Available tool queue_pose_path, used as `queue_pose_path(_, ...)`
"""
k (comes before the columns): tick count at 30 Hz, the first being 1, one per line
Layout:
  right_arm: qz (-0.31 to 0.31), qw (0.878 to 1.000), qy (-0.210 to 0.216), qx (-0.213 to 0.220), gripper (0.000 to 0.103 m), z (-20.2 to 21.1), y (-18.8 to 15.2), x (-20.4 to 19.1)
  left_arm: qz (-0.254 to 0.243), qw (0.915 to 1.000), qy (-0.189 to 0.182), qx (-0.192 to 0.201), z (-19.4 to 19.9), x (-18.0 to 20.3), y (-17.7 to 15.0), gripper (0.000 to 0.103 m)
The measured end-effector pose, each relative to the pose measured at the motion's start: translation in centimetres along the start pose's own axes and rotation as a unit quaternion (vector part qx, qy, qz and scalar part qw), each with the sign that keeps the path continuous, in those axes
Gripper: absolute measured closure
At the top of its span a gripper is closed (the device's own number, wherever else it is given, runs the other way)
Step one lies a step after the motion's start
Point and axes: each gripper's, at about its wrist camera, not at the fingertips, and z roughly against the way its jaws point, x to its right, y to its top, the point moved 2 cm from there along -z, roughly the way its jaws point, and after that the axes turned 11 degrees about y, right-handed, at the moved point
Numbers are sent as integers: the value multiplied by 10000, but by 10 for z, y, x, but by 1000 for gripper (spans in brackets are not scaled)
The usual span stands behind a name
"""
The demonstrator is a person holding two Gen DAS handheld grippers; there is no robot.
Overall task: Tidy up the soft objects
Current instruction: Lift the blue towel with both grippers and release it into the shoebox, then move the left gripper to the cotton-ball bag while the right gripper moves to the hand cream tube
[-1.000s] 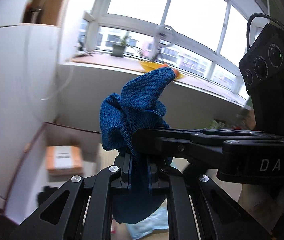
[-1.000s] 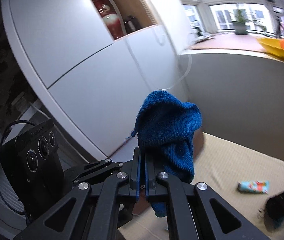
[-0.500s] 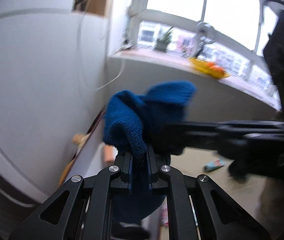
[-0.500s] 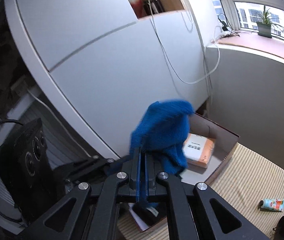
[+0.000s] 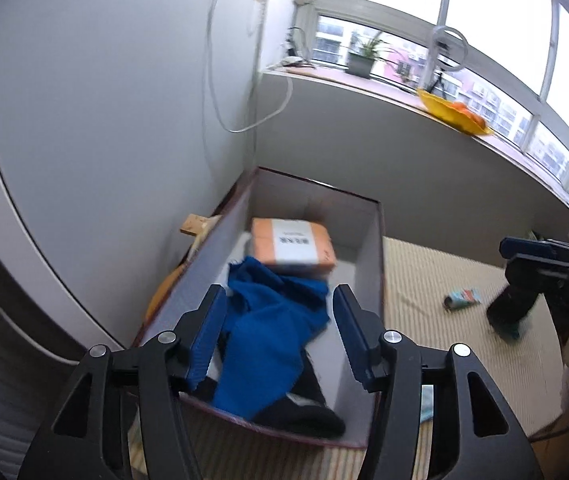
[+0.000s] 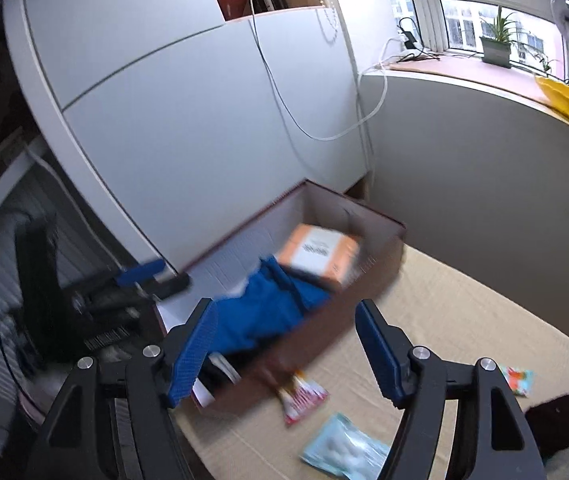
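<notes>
A blue cloth (image 5: 268, 336) lies crumpled inside a dark red box (image 5: 380, 240) with white inner walls, free of both grippers. My left gripper (image 5: 278, 292) hangs over the box's near end with its jaws opening; the cloth shows between them, untouched. In the right wrist view the same cloth (image 6: 268, 308) drapes inside the box (image 6: 324, 320). My right gripper (image 6: 286, 304) is above it, jaws opening, pads off the fabric. An orange package (image 5: 292, 246) rests at the box's far end and a black item (image 5: 304, 412) at its near end.
White cabinet doors (image 6: 164, 100) stand close behind the box, a grey wall below the window sill (image 5: 404, 152) to its right. On the striped mat lie a red-white packet (image 6: 304, 396), a pale blue packet (image 6: 344, 448), a small tube (image 5: 462, 298) and a dark cloth (image 6: 556, 412).
Both grippers were shut on the blue cloth in the air. They came down over the box and opened, and the cloth dropped into the box.
</notes>
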Motion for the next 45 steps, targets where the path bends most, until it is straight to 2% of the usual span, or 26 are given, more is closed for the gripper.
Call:
queue_pose_path(9,13,9985,-535,-92,35,56,-100,57,-661,9963,-526,-154,25,53,-47,48)
queue_pose_path(14,-223,9970,-733,-66,35,81,-131,83,-910,9903,-975,-399,26,90,-67,48)
queue_pose_path(17,-470,9954,-832,-82,34,94,-144,98,-1161,9855,-1075,-612,15,116,-78,48)
queue_pose_path(21,-804,9938,-761,-98,34,104,-161,111,-1291,9795,-1280,-863,3,141,-84,48)
queue_pose_path(24,-994,9920,-775,-111,34,108,-170,119,-1492,9753,-1362,-893,-4,158,-85,48)
queue_pose_path(28,-1143,9913,-657,-38,34,111,-170,130,-1708,9700,-1424,-981,-12,171,-89,48)
queue_pose_path(31,-1141,9917,-589,-25,34,110,-162,137,-2101,9616,-1450,-1011,-14,181,-93,48)
queue_pose_path(33,-1189,9917,-486,12,34,109,-154,144,-2395,9547,-1452,-1008,-15,187,-95,37)
queue_pose_path(36,-1368,9903,-242,94,34,104,-138,156,-2722,9446,-1452,-1121,-22,191,-95,36)
queue_pose_path(39,-1548,9879,-10,134,34,93,-119,168,-2876,9387,-1447,-1231,-31,194,-97,36)
queue_pose_path(43,-1386,9901,-197,-36,34,70,-93,177,-3148,9285,-1384,-1404,-41,201,-102,36)
queue_pose_path(45,-1297,9911,-240,-148,34,57,-79,181,-3413,9204,-1303,-1390,-43,206,-107,36)
